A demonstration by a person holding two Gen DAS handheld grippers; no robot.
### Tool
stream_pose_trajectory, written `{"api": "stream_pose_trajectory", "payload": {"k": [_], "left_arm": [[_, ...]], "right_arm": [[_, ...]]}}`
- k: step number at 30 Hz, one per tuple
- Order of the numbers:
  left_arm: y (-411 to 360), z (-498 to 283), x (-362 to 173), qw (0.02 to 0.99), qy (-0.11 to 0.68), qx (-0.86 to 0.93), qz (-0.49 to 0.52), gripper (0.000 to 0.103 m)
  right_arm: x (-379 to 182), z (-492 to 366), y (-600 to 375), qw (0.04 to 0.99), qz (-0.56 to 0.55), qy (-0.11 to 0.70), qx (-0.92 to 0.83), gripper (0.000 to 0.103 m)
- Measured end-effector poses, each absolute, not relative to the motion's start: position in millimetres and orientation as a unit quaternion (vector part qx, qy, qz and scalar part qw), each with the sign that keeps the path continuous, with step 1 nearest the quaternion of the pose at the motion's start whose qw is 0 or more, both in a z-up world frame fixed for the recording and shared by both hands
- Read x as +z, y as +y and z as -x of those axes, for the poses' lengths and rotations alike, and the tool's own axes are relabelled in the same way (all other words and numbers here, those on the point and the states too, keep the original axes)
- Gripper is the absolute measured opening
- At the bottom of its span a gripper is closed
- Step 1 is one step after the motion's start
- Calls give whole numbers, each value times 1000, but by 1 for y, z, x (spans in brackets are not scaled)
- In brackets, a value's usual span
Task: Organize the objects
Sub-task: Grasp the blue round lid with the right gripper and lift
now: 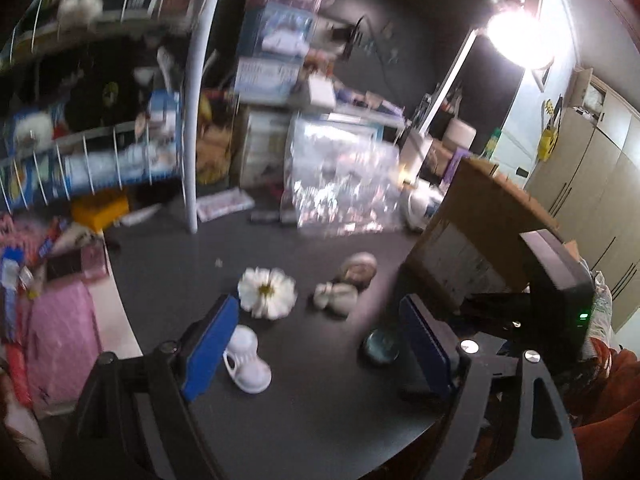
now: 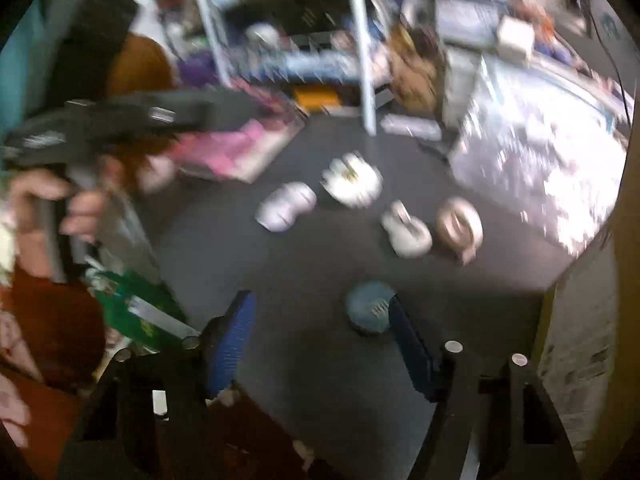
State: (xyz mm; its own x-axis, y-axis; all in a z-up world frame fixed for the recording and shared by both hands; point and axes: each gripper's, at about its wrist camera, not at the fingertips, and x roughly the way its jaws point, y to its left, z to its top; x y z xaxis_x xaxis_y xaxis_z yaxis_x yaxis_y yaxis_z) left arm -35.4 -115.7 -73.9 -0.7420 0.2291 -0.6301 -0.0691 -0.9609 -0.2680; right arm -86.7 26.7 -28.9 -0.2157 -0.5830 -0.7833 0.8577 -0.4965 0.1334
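Observation:
On the dark table [image 1: 312, 400] lie a white flower [image 1: 267, 292], a small white shoe-like piece [image 1: 248, 364], a pale grey knot-like piece [image 1: 335, 298], a tan shell-like piece [image 1: 358, 266] and a round blue-grey disc [image 1: 380, 347]. My left gripper [image 1: 320, 344] is open and empty above them, with the shoe by its left finger and the disc by its right. The right wrist view is blurred: the flower [image 2: 352, 180], shoe piece [image 2: 285, 206], grey piece [image 2: 406, 232], tan piece [image 2: 460, 226] and disc [image 2: 370, 306] lie ahead of my open, empty right gripper [image 2: 320, 340].
A cardboard box [image 1: 480, 240] stands at the right of the table. A shiny plastic bag [image 1: 340, 176] and stacked boxes sit at the back. A white wire rack [image 1: 192, 120] full of items stands at back left. Pink packages [image 1: 60, 340] lie left. A bright lamp [image 1: 520, 36] glares.

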Motion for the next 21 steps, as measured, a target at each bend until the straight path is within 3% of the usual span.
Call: {"api": "stream_pose_trajectory", "payload": {"k": [4, 12, 15, 21], "left_arm": [[-115, 37, -86, 87, -119, 921, 361, 81], [-109, 42, -91, 99, -117, 918, 367, 81], [-107, 44, -90, 104, -116, 916, 369, 81], [-100, 48, -93, 123, -111, 906, 388, 81]], "right_arm": [[-53, 95, 23, 437, -417, 190, -774, 53], [-58, 104, 23, 421, -405, 207, -784, 44], [-58, 102, 19, 424, -397, 217, -785, 34], [-51, 96, 17, 430, -371, 228, -791, 33]]}}
